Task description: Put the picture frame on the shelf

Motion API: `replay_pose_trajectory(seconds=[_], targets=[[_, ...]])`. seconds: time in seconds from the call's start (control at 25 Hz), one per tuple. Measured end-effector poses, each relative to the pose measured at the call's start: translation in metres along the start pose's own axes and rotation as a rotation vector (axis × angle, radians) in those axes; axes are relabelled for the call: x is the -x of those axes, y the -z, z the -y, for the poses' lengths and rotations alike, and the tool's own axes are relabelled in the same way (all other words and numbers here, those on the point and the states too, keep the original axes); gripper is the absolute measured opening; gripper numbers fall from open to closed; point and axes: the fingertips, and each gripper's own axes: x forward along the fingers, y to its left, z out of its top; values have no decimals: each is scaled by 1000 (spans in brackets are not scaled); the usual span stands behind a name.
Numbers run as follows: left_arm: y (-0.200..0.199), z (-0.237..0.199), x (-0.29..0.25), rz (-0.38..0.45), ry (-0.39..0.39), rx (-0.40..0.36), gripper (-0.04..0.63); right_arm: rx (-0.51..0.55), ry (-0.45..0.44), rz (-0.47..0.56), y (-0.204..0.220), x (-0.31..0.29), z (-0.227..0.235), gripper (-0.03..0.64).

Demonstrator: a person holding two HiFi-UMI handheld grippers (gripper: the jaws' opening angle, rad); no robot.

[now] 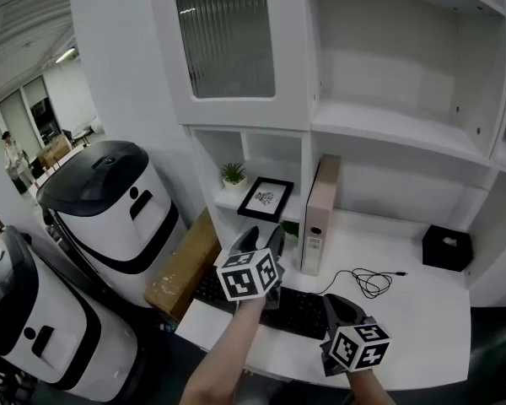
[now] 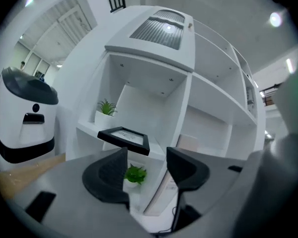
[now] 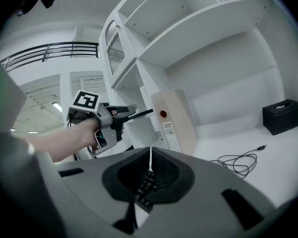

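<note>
Since the frame (image 1: pixel 266 198) sits on the shelf (image 1: pixel 225 199) beside the plant (image 1: pixel 233 174), our left claw (image 2: pixel 146 168) hangs wide open and empty just before it. Our right claw (image 3: pixel 150 157) is closed on nothing, above the keyboard (image 1: pixel 295 310). We'd back the left straight out, clear of the frame.

One picture frame (image 1: pixel 266 199), two potted plants (image 2: pixel 106 108) (image 2: pixel 134 174), one binder (image 1: pixel 320 213), one keyboard (image 1: pixel 302 312), one cable (image 1: pixel 367 283), one box (image 1: pixel 447 247).

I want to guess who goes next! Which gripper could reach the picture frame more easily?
Left, probably. The left gripper is open and points at the picture frame on the shelf. The right gripper is shut, low over the keyboard, farther away.
</note>
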Motion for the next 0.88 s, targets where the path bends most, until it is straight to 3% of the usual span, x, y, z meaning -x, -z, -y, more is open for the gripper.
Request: replay_pose_trajectory(seconds=[0.44, 0.6, 0.88], targets=[[49, 9, 37, -96, 20, -156, 222, -1, -5, -9, 5, 1, -2, 2], [63, 10, 53, -116, 26, -166, 218, -1, -1, -5, 5, 4, -1, 2], [76, 5, 77, -121, 10, -161, 140, 9, 7, -2, 3, 7, -2, 2]])
